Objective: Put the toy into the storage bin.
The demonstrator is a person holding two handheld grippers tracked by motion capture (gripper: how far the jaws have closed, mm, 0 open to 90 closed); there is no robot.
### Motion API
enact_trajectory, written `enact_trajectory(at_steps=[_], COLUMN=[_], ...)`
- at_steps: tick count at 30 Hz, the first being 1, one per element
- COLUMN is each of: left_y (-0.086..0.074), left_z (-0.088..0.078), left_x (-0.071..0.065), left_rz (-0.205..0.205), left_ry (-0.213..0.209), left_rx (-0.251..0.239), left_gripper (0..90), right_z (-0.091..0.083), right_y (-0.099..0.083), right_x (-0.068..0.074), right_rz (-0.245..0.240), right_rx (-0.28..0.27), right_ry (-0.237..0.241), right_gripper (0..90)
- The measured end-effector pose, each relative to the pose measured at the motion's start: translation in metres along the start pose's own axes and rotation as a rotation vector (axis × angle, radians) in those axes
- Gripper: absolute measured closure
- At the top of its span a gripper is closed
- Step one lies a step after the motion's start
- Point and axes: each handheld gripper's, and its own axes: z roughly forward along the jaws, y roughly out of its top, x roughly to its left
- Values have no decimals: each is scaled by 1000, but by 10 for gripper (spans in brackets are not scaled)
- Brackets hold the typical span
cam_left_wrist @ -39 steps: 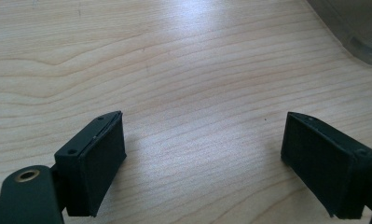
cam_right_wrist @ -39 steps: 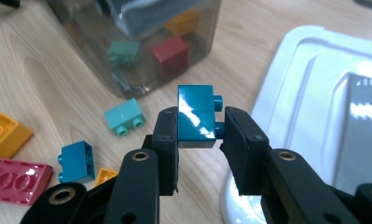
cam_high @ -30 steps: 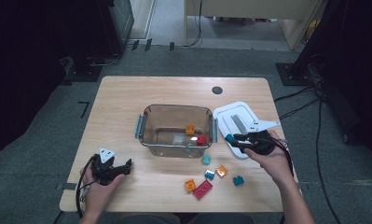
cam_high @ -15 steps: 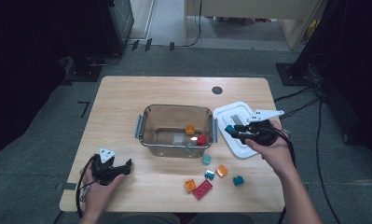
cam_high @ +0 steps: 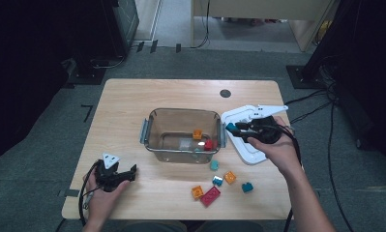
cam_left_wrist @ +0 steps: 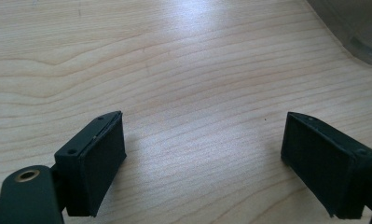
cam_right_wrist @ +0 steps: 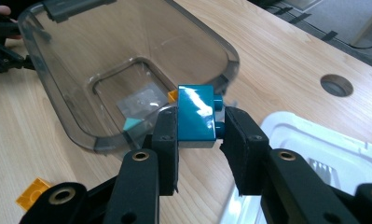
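My right gripper (cam_high: 235, 128) (cam_right_wrist: 200, 126) is shut on a teal brick (cam_high: 231, 127) (cam_right_wrist: 196, 114), held in the air just right of the clear plastic container (cam_high: 154, 133) (cam_right_wrist: 76, 70) and above the white lid's (cam_high: 251, 147) (cam_right_wrist: 314, 149) near-left edge. Inside the container lie an orange brick (cam_high: 197, 134) and a red brick (cam_high: 208, 144). My left gripper (cam_high: 125, 175) (cam_left_wrist: 202, 149) rests low on the table at the front left. Its jaws stand wide open over bare wood with nothing between them.
Several loose bricks lie in front of the container: a light teal one (cam_high: 214, 165), an orange one (cam_high: 230, 177), a teal one (cam_high: 247, 187) and a red one (cam_high: 210, 196). A round hole (cam_high: 225, 93) (cam_right_wrist: 336, 85) sits in the tabletop behind the lid.
The right gripper, with the teal brick in it, has risen and drifted off the lid toward the container's right rim. The left gripper has stayed where it was.
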Motion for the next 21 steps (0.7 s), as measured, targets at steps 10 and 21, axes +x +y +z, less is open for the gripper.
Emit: enact_trajectory(at_steps=[10,21], left_y=[0,0], left_z=[0,0], left_x=[0,0], left_rz=[0,0], left_ry=[0,0], left_rx=[0,0], left_gripper=[131,132], right_z=[25,57], right_y=[22,37], right_x=[16,30], right_rz=[-45,-80], right_rx=[14,62], right_ry=[45,86], right_gripper=[678,679])
